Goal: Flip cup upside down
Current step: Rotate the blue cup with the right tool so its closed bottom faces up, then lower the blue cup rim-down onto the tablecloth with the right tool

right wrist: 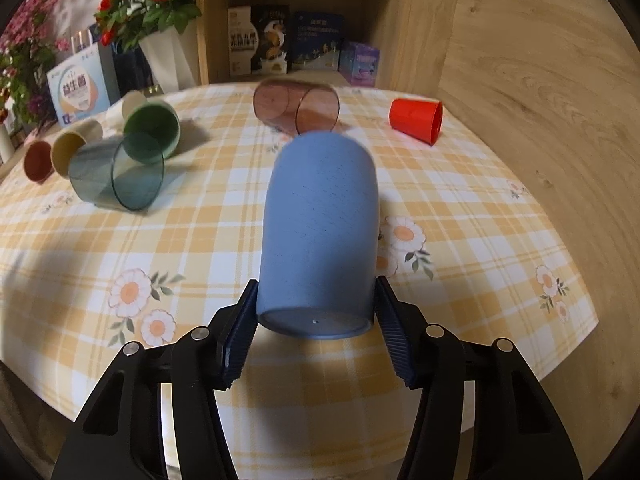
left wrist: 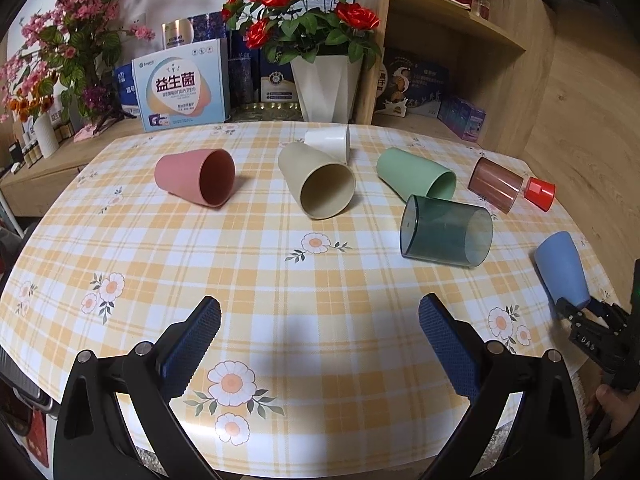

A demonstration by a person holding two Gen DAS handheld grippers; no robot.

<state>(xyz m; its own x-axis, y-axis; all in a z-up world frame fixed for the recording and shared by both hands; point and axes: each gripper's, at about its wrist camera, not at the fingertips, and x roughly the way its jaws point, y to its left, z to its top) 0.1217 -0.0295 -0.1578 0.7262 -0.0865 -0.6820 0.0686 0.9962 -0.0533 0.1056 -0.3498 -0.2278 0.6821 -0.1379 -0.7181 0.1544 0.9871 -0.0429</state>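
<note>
My right gripper (right wrist: 316, 312) is shut on a blue cup (right wrist: 320, 232), gripping it near its base, with the base facing the camera and the body pointing away over the table. In the left wrist view the blue cup (left wrist: 562, 276) is held at the table's right edge by the right gripper (left wrist: 576, 310). My left gripper (left wrist: 320, 320) is open and empty above the near part of the checked tablecloth (left wrist: 280, 280).
Several cups lie on their sides: pink (left wrist: 196, 178), beige (left wrist: 318, 184), white (left wrist: 328, 142), light green (left wrist: 416, 174), dark clear green (left wrist: 446, 230), clear brown (left wrist: 496, 184), red (left wrist: 540, 192). Flower pots, boxes and a wooden shelf (left wrist: 460, 20) stand behind the table.
</note>
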